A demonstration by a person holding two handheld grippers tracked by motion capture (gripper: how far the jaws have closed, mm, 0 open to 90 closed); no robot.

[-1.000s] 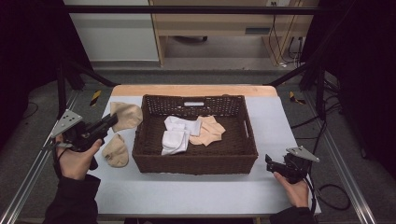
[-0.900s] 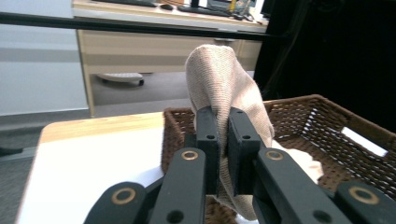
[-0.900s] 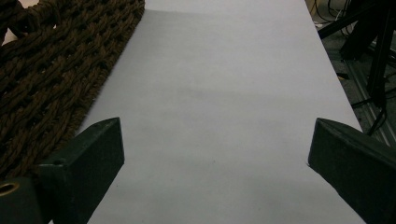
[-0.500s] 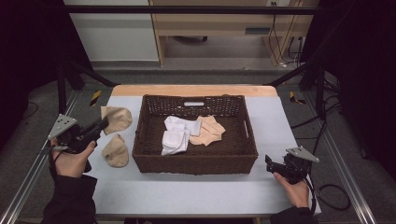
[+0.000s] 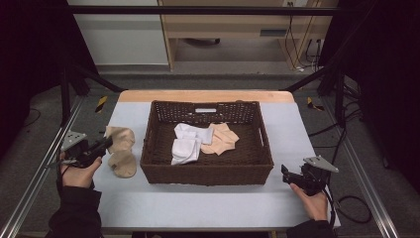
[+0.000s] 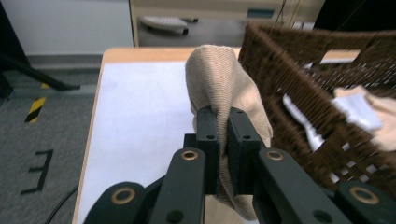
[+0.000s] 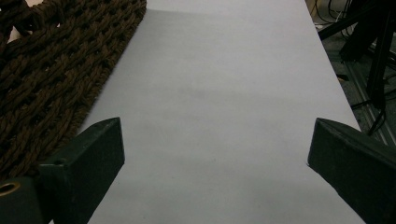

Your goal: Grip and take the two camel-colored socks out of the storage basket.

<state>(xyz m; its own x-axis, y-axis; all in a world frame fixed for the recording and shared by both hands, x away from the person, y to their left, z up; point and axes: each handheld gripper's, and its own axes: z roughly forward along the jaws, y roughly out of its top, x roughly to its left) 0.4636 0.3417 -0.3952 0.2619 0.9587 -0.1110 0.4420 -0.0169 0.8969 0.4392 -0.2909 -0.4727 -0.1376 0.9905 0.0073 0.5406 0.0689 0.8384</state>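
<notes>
A beige sock (image 5: pixel 120 138) (image 6: pixel 224 88) hangs pinched in my left gripper (image 5: pixel 105 144) (image 6: pixel 223 116), which is shut on it just left of the brown wicker basket (image 5: pixel 158 163) (image 6: pixel 303 60). A second beige sock (image 5: pixel 123 164) lies on the table below it, beside the basket's left wall. Inside the basket lie white socks (image 5: pixel 187 144) and a beige sock (image 5: pixel 221 139). My right gripper (image 5: pixel 287 173) (image 7: pixel 215 154) rests open near the table's front right, its jaws wide apart over bare tabletop, with the basket's wall (image 7: pixel 51 74) to its left.
The grey-white tabletop (image 5: pixel 198 203) has room in front of the basket and along its right side. A wooden strip (image 5: pixel 208 95) edges the far side. Black frame bars and cables stand around the table.
My left gripper has drawn back leftward and toward the person, carrying the beige sock away from the basket's left edge. The right gripper has stayed still.
</notes>
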